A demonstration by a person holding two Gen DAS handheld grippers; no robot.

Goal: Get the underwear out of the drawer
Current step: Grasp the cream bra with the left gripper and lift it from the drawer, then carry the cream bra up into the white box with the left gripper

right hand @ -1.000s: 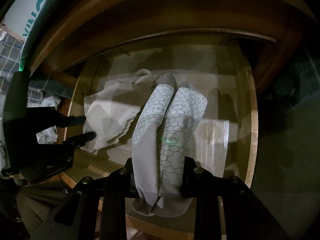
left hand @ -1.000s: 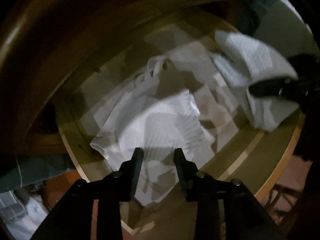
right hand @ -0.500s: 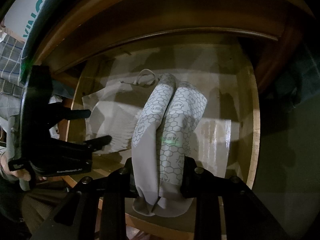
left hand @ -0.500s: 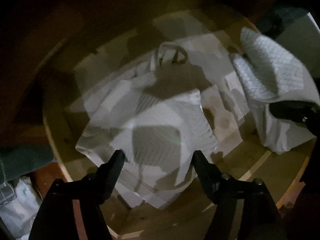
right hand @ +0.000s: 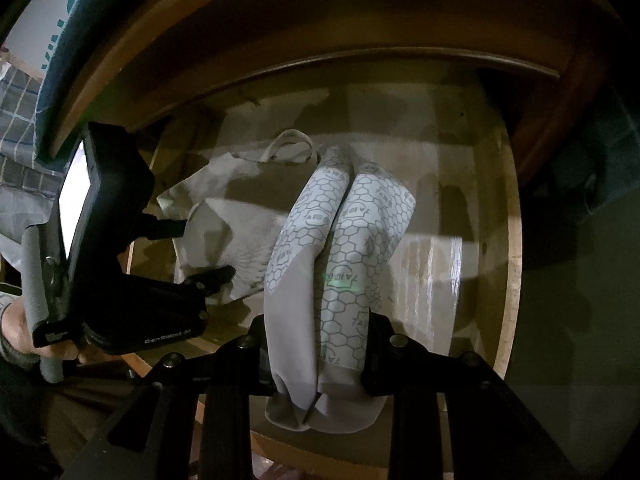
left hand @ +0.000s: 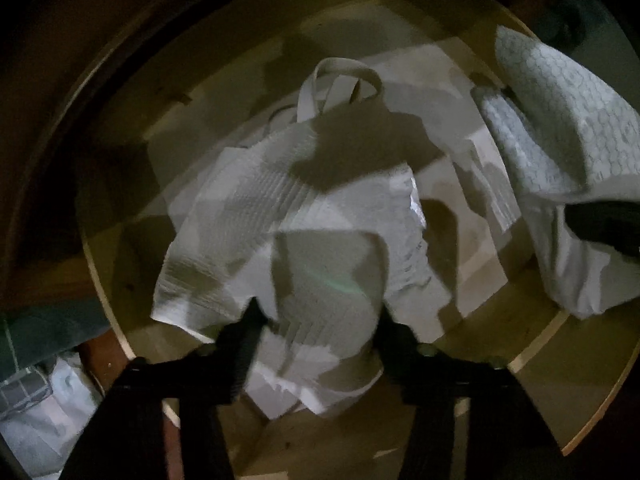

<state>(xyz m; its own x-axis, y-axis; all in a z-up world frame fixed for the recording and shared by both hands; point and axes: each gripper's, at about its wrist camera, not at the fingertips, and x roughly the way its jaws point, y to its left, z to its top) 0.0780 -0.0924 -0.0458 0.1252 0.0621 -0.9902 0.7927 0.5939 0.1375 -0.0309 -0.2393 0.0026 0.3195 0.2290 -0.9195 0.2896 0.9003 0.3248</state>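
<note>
Underwear of white ribbed cloth (left hand: pixel 248 216) lies crumpled on the floor of the open wooden drawer (right hand: pixel 508 280), and I see my left gripper (left hand: pixel 316 312) pointing straight down over it, jaws closing with a fold of the cloth bulging between the tips, though I cannot tell whether the pads press on it. My right gripper (right hand: pixel 320 344) is clamped tight on a second, hexagon-printed garment (right hand: pixel 352 240), held above the drawer's front edge, just beside the white piece.

Both wrist views overlook drawer (left hand: pixel 592 412), close
</note>
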